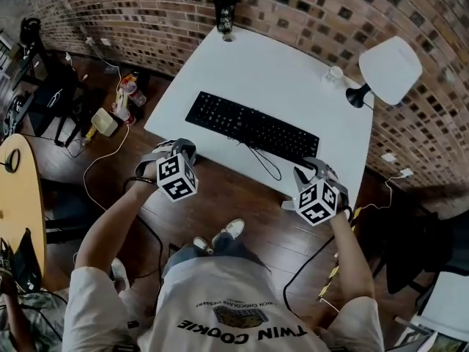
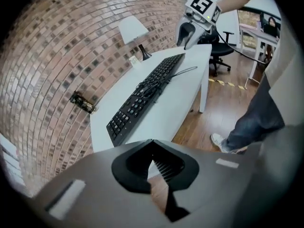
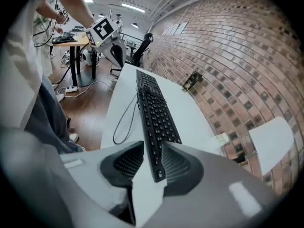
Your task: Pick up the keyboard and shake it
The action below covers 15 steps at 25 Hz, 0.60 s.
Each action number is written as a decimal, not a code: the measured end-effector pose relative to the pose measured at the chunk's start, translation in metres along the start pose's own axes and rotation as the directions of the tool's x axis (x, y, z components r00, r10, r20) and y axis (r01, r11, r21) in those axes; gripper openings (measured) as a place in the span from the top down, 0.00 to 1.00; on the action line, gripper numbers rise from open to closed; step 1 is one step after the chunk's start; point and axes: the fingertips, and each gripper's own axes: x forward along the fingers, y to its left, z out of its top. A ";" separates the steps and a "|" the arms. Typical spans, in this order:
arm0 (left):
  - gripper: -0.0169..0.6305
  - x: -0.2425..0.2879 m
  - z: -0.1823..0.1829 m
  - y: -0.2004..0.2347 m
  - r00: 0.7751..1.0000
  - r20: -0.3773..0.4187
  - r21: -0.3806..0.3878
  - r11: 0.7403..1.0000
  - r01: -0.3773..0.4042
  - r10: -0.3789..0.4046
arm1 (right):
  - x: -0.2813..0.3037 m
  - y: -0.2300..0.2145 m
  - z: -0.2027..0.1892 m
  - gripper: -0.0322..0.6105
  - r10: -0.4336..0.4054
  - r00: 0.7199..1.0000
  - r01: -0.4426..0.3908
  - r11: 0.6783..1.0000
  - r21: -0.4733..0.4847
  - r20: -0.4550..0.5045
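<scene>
A black keyboard (image 1: 249, 127) lies flat on the white table (image 1: 293, 79), its cable looping toward the front edge. My left gripper (image 1: 176, 151) hovers off the table's front left corner, apart from the keyboard (image 2: 142, 96). Its jaws (image 2: 152, 144) are shut with nothing between them. My right gripper (image 1: 311, 171) is at the keyboard's right end. In the right gripper view the keyboard's near end (image 3: 154, 113) shows in the gap of the right gripper (image 3: 153, 146), whose jaws stand apart. I see no pad pressing on it.
A white-shaded lamp (image 1: 388, 68) and a small glass (image 1: 335, 74) stand at the table's back right, a black cup (image 1: 226, 11) at the back. Bottles (image 1: 128, 94) and cables lie on the wooden floor to the left. A round wooden table (image 1: 18, 189) is further left.
</scene>
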 end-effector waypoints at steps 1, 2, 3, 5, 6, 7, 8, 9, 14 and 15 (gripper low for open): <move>0.96 -0.006 0.003 -0.005 1.000 0.020 -0.030 1.000 0.001 0.000 | -0.001 0.006 0.010 0.77 0.009 1.000 -0.009 1.000 0.001 0.017; 0.96 -0.013 0.006 -0.010 0.999 0.039 -0.053 0.999 0.002 0.000 | -0.002 0.013 0.020 0.77 0.018 0.999 -0.018 1.000 -0.004 0.031; 0.96 -0.021 0.008 -0.015 0.998 0.057 -0.072 0.997 0.000 0.004 | -0.004 0.022 0.030 0.77 0.027 0.999 -0.026 1.000 -0.011 0.045; 0.96 -0.038 0.010 -0.024 0.996 0.090 -0.109 0.994 -0.013 0.022 | -0.008 0.039 0.050 0.77 0.040 0.997 -0.038 0.999 -0.024 0.070; 0.96 -0.046 0.010 -0.028 0.994 0.104 -0.134 0.991 -0.020 0.034 | -0.011 0.048 0.060 0.77 0.043 0.996 -0.041 0.999 -0.024 0.084; 0.96 -0.056 0.010 -0.033 0.992 0.118 -0.164 0.986 -0.025 0.045 | -0.016 0.057 0.070 0.77 0.046 0.994 -0.044 0.999 -0.017 0.100; 0.96 -0.065 0.011 -0.039 0.989 0.134 -0.195 0.980 -0.028 0.055 | -0.022 0.067 0.080 0.77 0.048 0.992 -0.048 0.999 -0.003 0.119; 0.96 -0.074 0.012 -0.046 0.986 0.151 -0.226 0.974 -0.029 0.065 | -0.029 0.076 0.091 0.77 0.051 0.989 -0.055 0.998 0.019 0.141; 0.96 -0.117 0.019 -0.079 0.966 0.227 -0.374 0.927 -0.030 0.123 | -0.067 0.125 0.135 0.77 0.075 0.961 -0.121 0.980 0.161 0.266; 0.96 -0.125 0.021 -0.084 0.962 0.238 -0.406 0.914 -0.027 0.134 | -0.073 0.135 0.142 0.77 0.079 0.955 -0.138 0.972 0.191 0.287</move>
